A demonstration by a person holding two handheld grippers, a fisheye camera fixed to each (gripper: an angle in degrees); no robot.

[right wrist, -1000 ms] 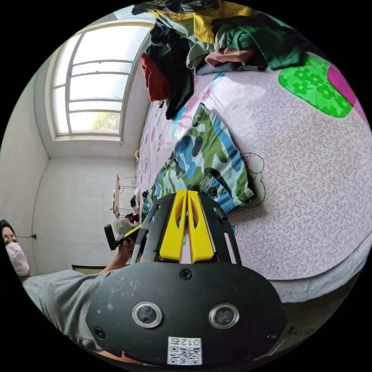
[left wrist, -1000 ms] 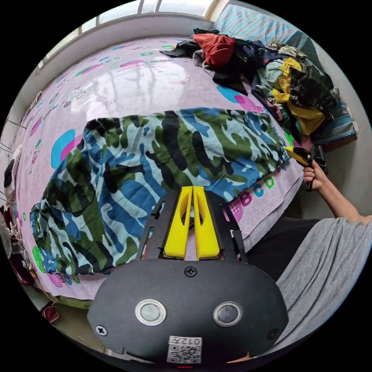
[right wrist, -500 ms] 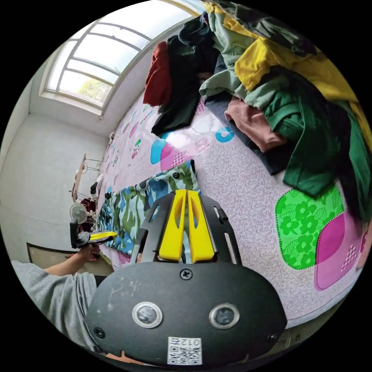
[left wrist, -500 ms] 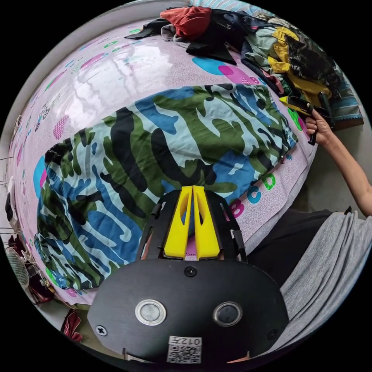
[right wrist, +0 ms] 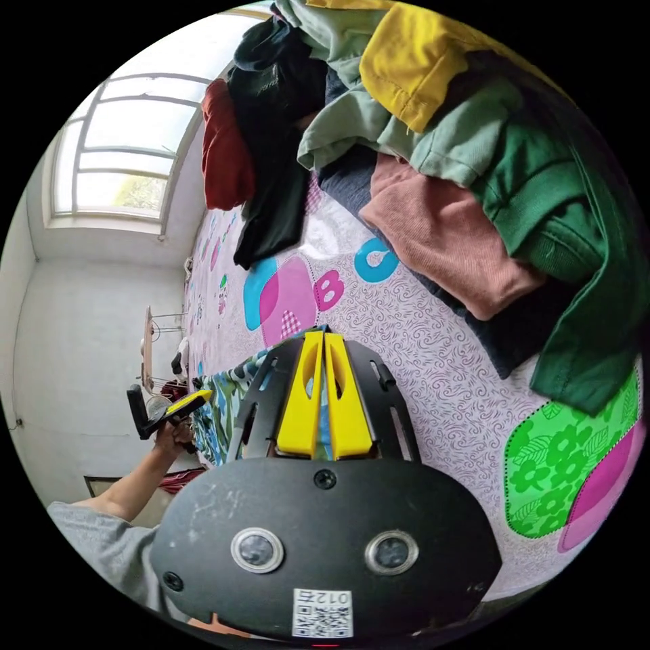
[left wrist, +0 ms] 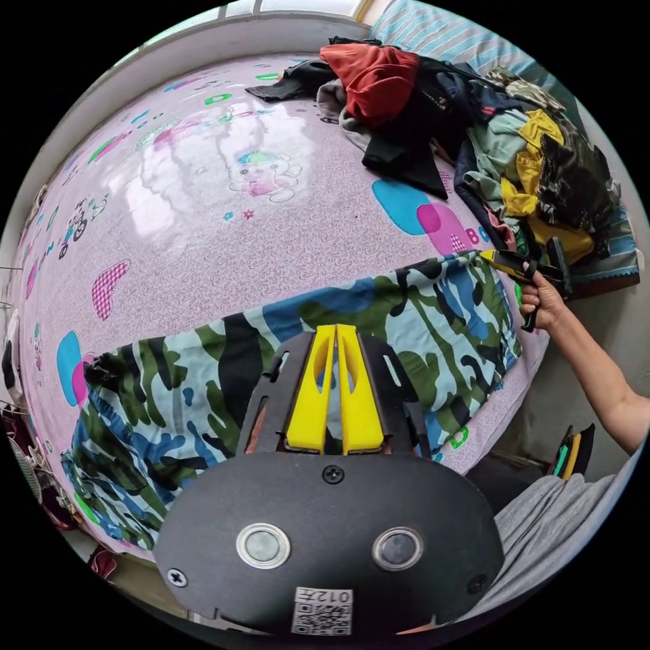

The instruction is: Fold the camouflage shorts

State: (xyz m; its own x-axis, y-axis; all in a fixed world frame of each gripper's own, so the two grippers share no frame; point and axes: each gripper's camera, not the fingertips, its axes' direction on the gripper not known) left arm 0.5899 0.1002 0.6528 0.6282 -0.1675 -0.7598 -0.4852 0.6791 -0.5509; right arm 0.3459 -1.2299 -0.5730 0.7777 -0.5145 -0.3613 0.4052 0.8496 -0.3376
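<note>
Camouflage blue-green cotton shorts lie on pink printed bedsheet; my left gripper and right gripper both pinch their edge.

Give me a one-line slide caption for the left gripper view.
Both grippers hold the camouflage shorts spread on a pink patterned bed beside a clothes pile.

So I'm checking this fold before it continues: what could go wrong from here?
The camouflage shorts lie near the bed's edge, so part could slide off. The right gripper holds their corner close to the clothes pile, which might snag or get dragged along. The left gripper appears shut on the fabric near one edge; an uneven pull could skew the fold.
</note>
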